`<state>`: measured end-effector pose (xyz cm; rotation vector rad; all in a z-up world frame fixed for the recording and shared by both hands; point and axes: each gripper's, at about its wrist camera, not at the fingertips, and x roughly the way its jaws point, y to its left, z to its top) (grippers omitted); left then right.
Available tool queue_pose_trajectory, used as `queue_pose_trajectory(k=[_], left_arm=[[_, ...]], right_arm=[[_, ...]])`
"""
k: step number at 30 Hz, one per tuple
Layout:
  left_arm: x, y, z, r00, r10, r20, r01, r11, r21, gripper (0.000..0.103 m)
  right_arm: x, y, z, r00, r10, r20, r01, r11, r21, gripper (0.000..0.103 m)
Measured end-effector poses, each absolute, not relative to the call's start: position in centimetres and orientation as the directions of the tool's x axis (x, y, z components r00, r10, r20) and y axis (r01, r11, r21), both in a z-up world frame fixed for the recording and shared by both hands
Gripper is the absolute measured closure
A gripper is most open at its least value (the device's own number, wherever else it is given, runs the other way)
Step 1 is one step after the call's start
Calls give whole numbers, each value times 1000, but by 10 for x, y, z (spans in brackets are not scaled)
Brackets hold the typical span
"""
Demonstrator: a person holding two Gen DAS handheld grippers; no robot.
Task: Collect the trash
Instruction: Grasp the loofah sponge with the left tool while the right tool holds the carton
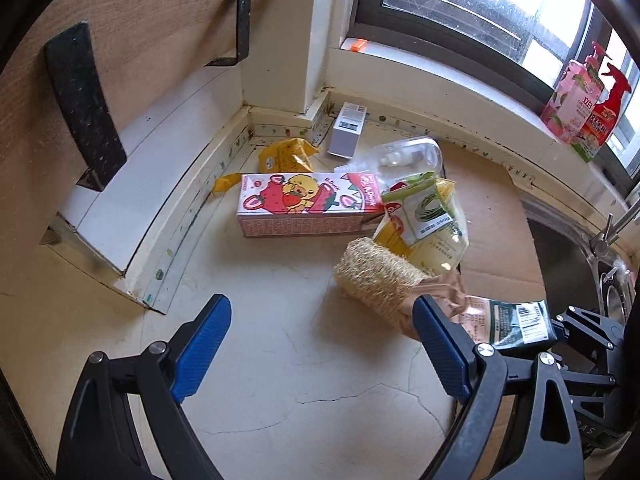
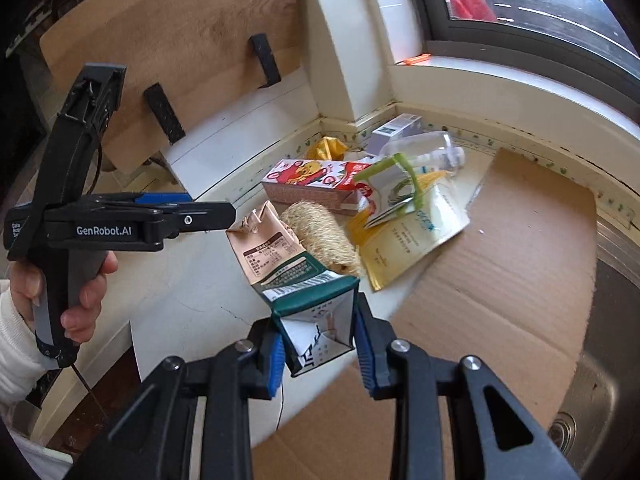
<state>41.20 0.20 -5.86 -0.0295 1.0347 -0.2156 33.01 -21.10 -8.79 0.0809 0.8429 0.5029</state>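
I am clamping the crumpled green-and-tan paper carton (image 2: 298, 280) by its base in my right claw (image 2: 320, 354), its long axis pointing away toward the countertop's (image 2: 192, 308) back corner, while my left claw (image 1: 320, 344) is hanging wide and empty beside it.

I work at a pale bench (image 1: 260, 360) with hairline cracks across its top, set into a corner. To my left a wooden board (image 1: 160, 20) leans against the wall on black brackets (image 1: 82, 104). Ahead, a cream pillar (image 1: 280, 60) meets a dark-framed window (image 1: 460, 4); daylight comes through its streaked glass onto the white sill (image 1: 440, 76). A flattened sheet of cardboard (image 2: 500, 272) covers the bench's right side, and a steel sink (image 2: 600, 360) lies beyond it.
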Motion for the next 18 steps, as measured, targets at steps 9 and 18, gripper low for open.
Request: queue_pose_trajectory(k=[9, 18], left_arm=[[450, -21, -96, 385, -270, -882, 48, 961, -273, 12], [476, -38, -122, 342, -298, -891, -32, 944, -328, 24]], right_arm=[[325, -273, -90, 678, 280, -680, -90, 949, 302, 73], [327, -291, -104, 666, 189, -722, 52, 953, 297, 73]])
